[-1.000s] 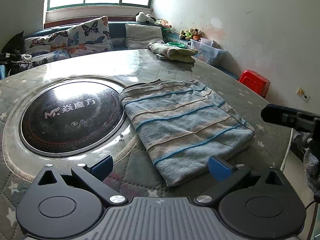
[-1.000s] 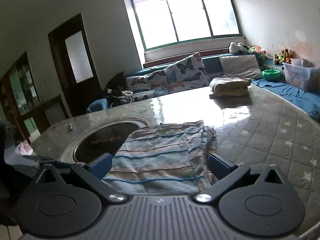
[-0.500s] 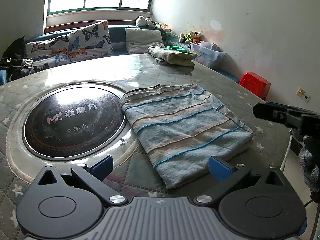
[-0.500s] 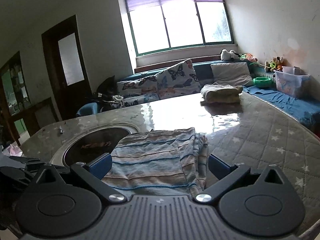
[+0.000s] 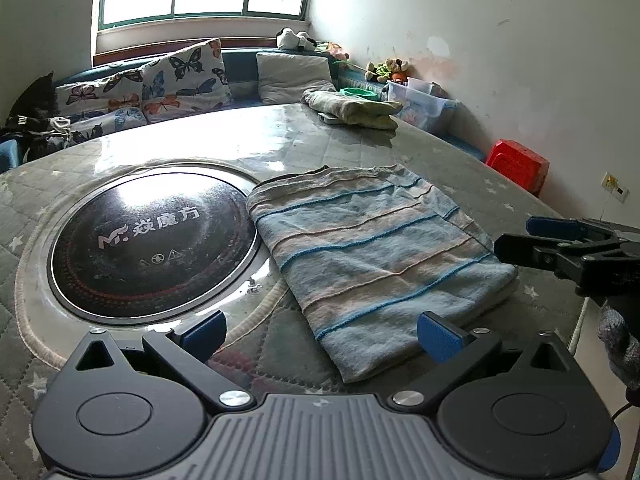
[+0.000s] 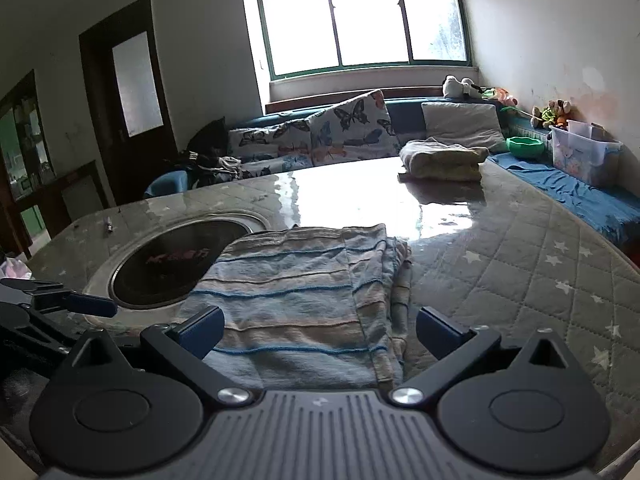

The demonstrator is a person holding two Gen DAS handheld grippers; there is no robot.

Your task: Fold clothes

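The folded striped cloth (image 5: pixel 372 256) lies flat on the quilted worktop (image 5: pixel 460 168), its left edge just beside the round black cooktop (image 5: pixel 152 240). Bare worktop stretches far and right of it. Both left tongs (image 5: pixel 320 330) and right tongs (image 6: pixel 318 326) hover spread and empty at its near edge. A second folded garment (image 6: pixel 442 158) sits far off.

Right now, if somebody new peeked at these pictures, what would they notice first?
Probably the folded striped towel lying flat on the quilted table, just ahead of both open grippers. Right beside it sits a big round black cooktop sunk into the table. Farther back, another folded cloth rests near the table's far edge.
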